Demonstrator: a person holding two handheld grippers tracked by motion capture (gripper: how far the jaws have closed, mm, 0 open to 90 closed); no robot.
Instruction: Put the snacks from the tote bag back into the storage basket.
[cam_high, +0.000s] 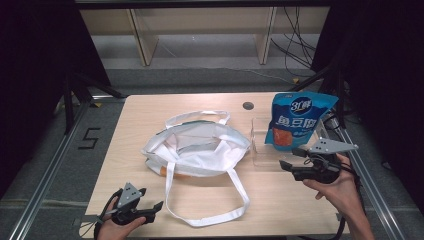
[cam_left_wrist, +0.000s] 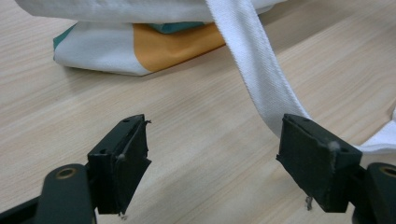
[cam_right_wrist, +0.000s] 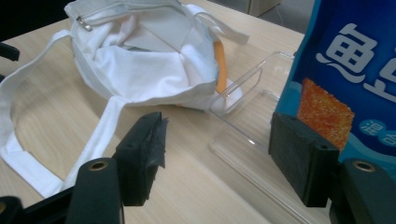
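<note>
My left gripper (cam_left_wrist: 212, 154) jaws spread, empty, low over the table (cam_high: 280, 200); bag strap (cam_left_wrist: 254, 60) passes by one jaw, maybe touching. My right gripper (cam_right_wrist: 224, 154) jaws spread too, nothing pinched, just beside the blue snack pouch (cam_high: 299, 120) standing in a clear tray (cam_right_wrist: 252, 121). White bag (cam_high: 197, 147) lies open mid-table, between both.

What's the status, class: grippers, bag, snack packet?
Left gripper open beside bag strap. Right gripper open, near blue snack packet in clear tray. White tote bag open.
</note>
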